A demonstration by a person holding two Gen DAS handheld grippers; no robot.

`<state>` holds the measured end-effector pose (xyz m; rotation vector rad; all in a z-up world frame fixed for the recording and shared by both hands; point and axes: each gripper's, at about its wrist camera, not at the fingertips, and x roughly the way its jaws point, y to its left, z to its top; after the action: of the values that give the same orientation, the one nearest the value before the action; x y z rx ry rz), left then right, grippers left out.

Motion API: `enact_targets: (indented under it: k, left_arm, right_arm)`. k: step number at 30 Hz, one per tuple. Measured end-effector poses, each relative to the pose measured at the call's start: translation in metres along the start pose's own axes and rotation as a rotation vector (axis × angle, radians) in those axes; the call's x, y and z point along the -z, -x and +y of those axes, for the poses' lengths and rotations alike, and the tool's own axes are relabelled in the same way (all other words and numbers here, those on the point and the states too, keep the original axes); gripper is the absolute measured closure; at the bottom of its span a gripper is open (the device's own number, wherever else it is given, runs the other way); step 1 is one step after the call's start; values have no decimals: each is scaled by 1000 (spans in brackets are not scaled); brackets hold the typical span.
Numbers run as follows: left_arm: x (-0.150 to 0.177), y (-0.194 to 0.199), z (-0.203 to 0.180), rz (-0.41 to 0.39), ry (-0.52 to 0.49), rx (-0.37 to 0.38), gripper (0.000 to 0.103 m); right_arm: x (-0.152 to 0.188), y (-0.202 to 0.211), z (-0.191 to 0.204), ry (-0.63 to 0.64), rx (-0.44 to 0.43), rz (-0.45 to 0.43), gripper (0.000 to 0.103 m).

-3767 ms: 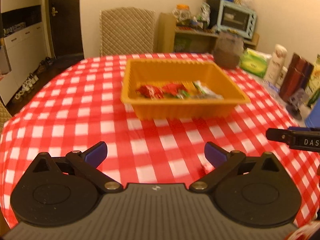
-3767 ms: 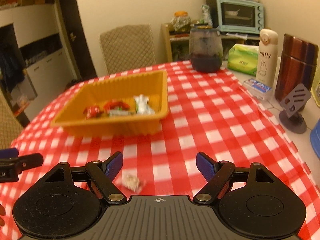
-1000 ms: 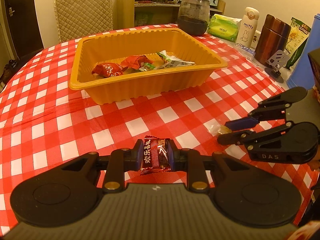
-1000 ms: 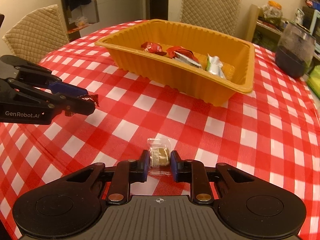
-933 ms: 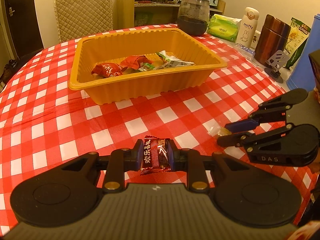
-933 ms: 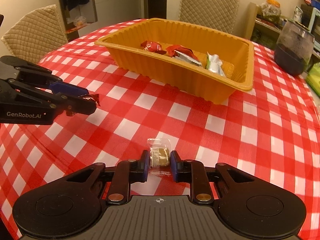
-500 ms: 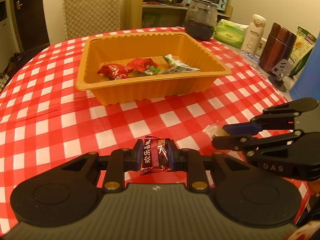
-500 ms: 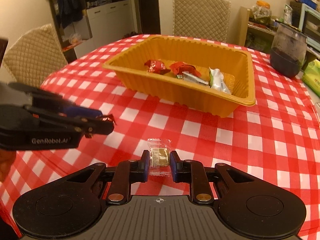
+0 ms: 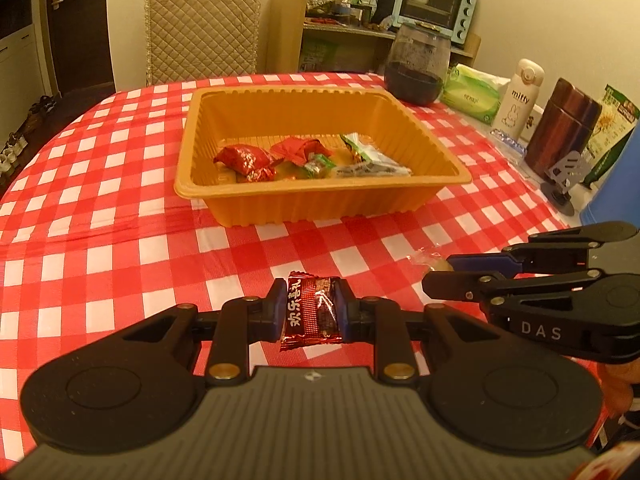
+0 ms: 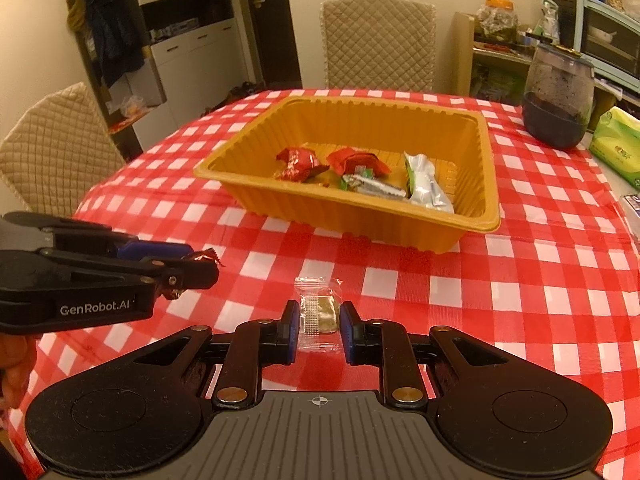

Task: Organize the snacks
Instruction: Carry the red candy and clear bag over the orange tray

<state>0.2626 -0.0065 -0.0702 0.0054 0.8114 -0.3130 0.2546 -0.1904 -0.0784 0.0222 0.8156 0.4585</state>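
My left gripper (image 9: pixel 312 312) is shut on a dark red foil candy (image 9: pixel 311 312) with yellow lettering, held above the checked cloth. Its side shows in the right wrist view as the left gripper (image 10: pixel 200 266) with a red foil tip sticking out. My right gripper (image 10: pixel 319 322) is shut on a clear packet with a beige sweet (image 10: pixel 320 310); in the left wrist view the right gripper (image 9: pixel 434 274) comes in from the right. Ahead of both stands the orange tray (image 9: pixel 320 200), also seen as the orange tray (image 10: pixel 360 208), with several wrapped snacks (image 9: pixel 308 158) inside.
A dark glass jar (image 9: pixel 418 66), green tissue pack (image 9: pixel 472 94), white bottle (image 9: pixel 518 98), brown flask (image 9: pixel 562 122) and a small grey stand (image 9: pixel 564 176) line the table's right side. Quilted chairs stand behind (image 10: pixel 378 42) and at left (image 10: pixel 52 148). A person's fingers (image 10: pixel 16 368) show at the left edge.
Both grippers have lifted a little with their sweets and rolled, so the tray now sits more centred and the room behind shows higher. Both grips stayed shut.
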Motion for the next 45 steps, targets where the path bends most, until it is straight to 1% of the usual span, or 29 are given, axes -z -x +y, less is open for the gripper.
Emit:
enact_targets:
  k: [15,19,23,28,33,40,45]
  left_arm:
    - [-37,11,2,-97,28,-11,80]
    - [-48,12,4,-119,41,-10,80]
    - [-57,13,4,-136,48,-11,80]
    - [-67,12,6,-150,57,-14,80]
    - [-76,4,11,-152,72,-21,80]
    - [-90,-10,16,-151,76,-27,80]
    - [-99,-24,19,-137,70,-35,80]
  right_arm:
    - [-28,23,3,-65,18,-163,81]
    - [-39,27,-2,-92,33,-192,81]
    - [-47,28,-8,-122,52,-212,81]
    - [-56,29,-15,-168,107,-221,81]
    - [-65,26,-22,-217,138,-240,81]
    - [-80,17,-32,-260,150,-260,81]
    - [-91,4,-36,-273,153,-252,81]
